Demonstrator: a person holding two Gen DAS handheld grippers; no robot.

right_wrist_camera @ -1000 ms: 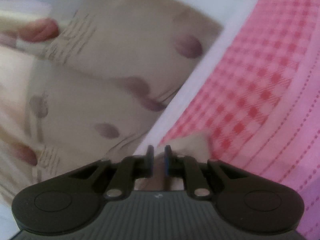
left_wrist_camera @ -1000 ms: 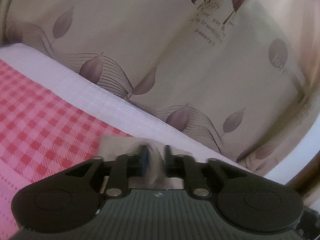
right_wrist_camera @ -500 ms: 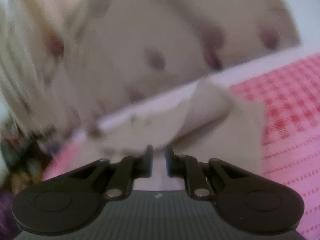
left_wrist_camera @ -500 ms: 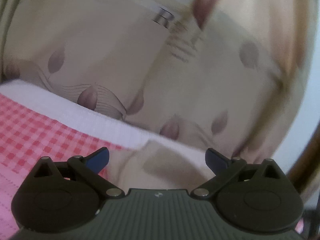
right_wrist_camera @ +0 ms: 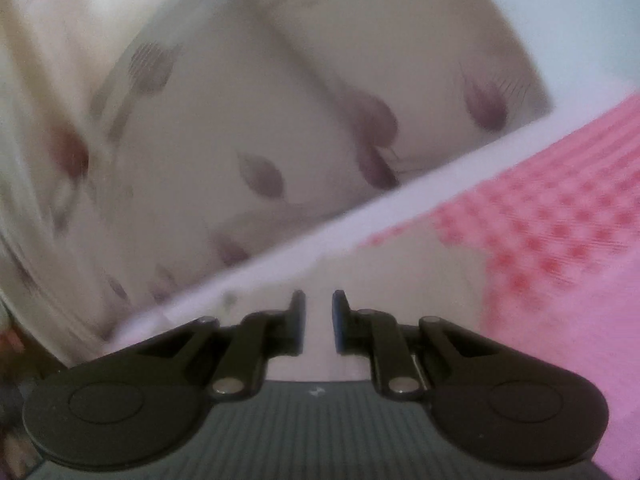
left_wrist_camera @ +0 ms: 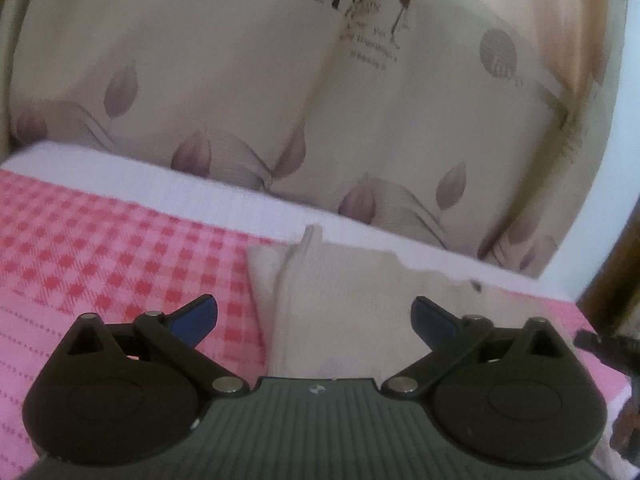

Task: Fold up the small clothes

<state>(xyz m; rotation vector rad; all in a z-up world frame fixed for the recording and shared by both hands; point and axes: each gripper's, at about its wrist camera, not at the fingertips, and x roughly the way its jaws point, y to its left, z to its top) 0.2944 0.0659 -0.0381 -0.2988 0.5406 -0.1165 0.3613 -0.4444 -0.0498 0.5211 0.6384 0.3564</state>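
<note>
**Beige garment on the checked cover, both grippers over it**

The beige garment [left_wrist_camera: 344, 300] lies flat on the pink-and-red checked cover [left_wrist_camera: 100, 248], near the cover's white border [left_wrist_camera: 160, 184], with one raised fold at its far edge. The left gripper [left_wrist_camera: 314, 316] hovers over it, fingers spread wide after opening, nothing between the blue pads [left_wrist_camera: 196, 316]; cloth shows beneath the gap. The right gripper [right_wrist_camera: 319, 320] points at the same garment [right_wrist_camera: 400, 272], its fingers a narrow gap apart and just opening; the blurred view does not show cloth pinched between them. A cream curtain [left_wrist_camera: 240, 80] with leaf print hangs behind the bed.
</note>
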